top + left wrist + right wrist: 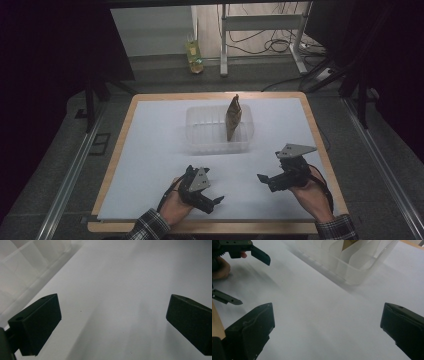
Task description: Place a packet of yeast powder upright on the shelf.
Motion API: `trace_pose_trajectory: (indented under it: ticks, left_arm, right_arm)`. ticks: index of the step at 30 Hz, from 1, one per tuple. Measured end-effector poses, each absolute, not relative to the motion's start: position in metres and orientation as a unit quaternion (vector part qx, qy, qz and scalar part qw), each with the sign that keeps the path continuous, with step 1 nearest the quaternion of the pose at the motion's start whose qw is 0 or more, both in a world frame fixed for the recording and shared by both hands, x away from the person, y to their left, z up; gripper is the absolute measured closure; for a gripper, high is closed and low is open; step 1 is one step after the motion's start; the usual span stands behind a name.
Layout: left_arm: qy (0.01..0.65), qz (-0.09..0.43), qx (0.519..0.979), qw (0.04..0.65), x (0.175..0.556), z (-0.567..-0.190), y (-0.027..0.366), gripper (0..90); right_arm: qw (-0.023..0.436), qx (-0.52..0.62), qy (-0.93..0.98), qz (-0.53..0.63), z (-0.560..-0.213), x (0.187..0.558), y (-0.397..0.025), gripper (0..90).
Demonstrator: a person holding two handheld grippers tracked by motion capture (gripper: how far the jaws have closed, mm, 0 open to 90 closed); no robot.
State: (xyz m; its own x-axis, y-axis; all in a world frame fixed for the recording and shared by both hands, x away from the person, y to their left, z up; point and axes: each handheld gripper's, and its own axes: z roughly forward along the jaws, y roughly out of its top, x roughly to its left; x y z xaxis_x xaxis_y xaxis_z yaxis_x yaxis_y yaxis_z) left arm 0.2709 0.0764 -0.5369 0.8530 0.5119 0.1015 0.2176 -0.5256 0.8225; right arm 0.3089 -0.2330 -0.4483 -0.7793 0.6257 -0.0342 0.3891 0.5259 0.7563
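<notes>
Left tongs [216, 202] and right tongs [261, 178] released (both empty), brown packet [233, 118] upright in clear bin [200, 131]

We see a lab-like recording room: a wooden table [116, 150] under a white sheet [150, 160], black curtains [50, 45] around it, metal floor rails [70, 175], loose cables [260, 42] beneath a metal stand [260, 22].
</notes>
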Motion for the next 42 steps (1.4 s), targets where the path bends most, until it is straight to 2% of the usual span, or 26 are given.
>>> trace_pose_trajectory:
  ticks: [19,42]
  left_arm:
    - [0.211,0.164,0.859,0.438,0.271,-0.536,0.077,0.0]
    - [0.206,0.162,0.863,0.432,0.272,-0.537,0.077,0.0]
  right_arm:
    - [0.161,0.317,0.851,0.387,-0.461,0.281,-0.262,0.0]
    - [0.187,0.336,0.859,0.338,-0.495,0.259,-0.296,0.0]
